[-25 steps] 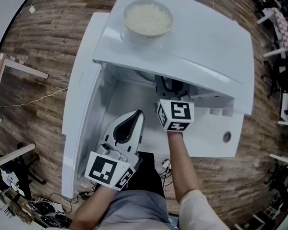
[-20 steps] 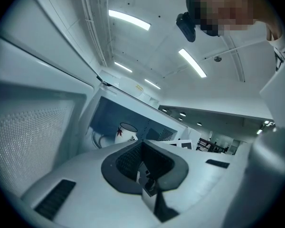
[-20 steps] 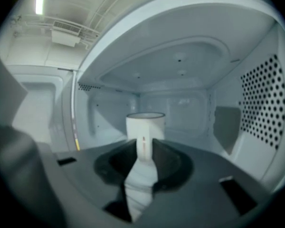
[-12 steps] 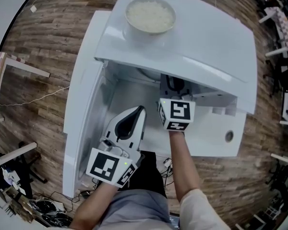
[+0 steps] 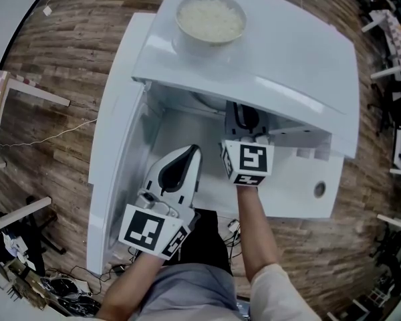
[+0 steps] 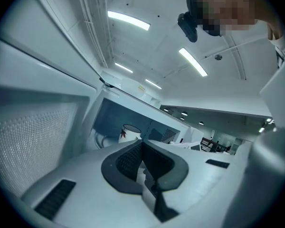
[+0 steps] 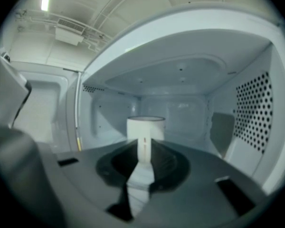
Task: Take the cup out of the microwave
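White cup (image 7: 146, 126) stands far inside the microwave (image 7: 256, 108). The right gripper (image 7: 144, 152), jaws just closing narrowly, pinches its handle (image 7: 142, 144) for removal. The left gripper (image 6: 143, 148) waits nearby, jaws together.

A white table (image 5: 291, 204) stands on a wooden plank floor (image 5: 60, 59); a white microwave (image 5: 287, 65) sits on the table, its door (image 5: 110, 159) swung open past the left edge; the surface's near right corner shows bare, with a small round hole (image 5: 315, 190) in it; a bowl of rice (image 5: 210, 19) rests on the microwave's top, toward its back left corner; a cup (image 7: 146, 126) stands upright on the cavity floor.
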Demonstrator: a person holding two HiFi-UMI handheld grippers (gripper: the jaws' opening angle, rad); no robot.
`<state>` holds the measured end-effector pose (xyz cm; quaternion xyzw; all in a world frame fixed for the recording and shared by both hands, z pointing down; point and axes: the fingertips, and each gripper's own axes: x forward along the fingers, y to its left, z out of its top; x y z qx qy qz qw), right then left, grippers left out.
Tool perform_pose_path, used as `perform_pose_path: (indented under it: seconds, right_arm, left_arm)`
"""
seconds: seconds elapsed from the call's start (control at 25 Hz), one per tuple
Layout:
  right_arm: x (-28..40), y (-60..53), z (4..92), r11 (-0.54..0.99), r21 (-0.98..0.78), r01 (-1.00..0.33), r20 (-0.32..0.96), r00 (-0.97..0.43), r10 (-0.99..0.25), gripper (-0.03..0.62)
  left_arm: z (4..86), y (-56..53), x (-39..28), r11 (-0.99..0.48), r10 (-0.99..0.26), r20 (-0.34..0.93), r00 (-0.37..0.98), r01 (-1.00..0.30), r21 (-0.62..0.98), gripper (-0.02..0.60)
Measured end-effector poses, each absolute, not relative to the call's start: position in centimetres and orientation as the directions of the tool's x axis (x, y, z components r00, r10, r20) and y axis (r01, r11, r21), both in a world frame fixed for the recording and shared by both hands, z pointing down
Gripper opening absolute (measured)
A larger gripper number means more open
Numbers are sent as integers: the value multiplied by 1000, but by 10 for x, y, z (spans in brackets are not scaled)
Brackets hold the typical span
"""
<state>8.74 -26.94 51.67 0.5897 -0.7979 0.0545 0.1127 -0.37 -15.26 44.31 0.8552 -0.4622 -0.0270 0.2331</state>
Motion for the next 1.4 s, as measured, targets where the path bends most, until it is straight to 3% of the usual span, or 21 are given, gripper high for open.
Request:
perform_pose_path:
  seconds: [1.4]
  right_arm:
    - [102,-216,500,277,17,-961,238,-266,-934,69]
  left_arm:
    - [432,-140,10,-510,-770,159,618,-745,430,15]
